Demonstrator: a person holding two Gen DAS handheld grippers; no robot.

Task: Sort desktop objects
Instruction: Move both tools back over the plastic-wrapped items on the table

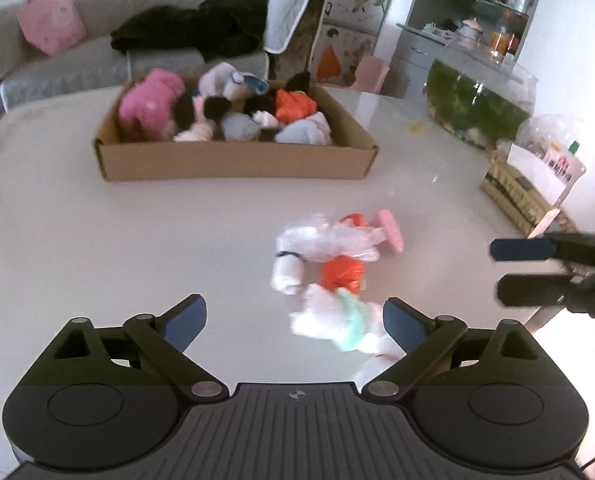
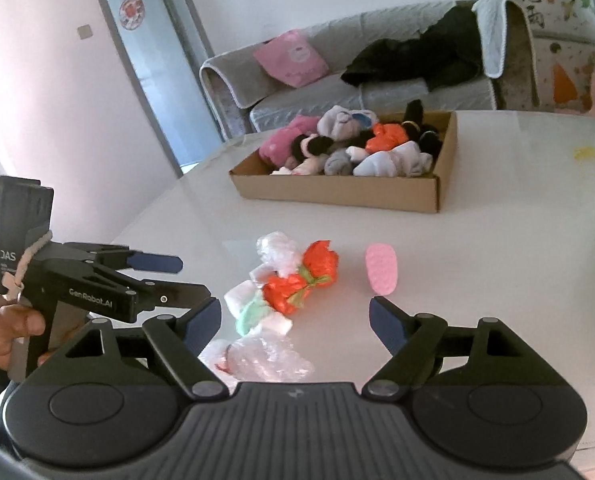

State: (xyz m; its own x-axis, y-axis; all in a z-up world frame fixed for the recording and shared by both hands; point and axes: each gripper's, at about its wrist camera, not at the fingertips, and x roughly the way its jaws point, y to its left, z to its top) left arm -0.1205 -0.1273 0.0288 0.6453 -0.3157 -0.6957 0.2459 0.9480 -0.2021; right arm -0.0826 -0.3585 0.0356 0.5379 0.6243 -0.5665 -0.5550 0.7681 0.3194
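— Left wrist view? — My left gripper (image 1: 295,320) gaped empty over the worktop (image 1: 97,240); the loose pile (image 1: 329,272) lay just ahead, so I risked scattering it

— Right wrist view? — My right gripper (image 2: 295,322) gaped too; the cardboard box (image 2: 337,194) sat well beyond the pile

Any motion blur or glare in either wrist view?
Left wrist view: the loose pile of bags is smeared by motion blur, while the cardboard box stays fairly sharp. Right wrist view: the pile is crisper; the white table shows soft glare. Both have fisheye bending at the edges.
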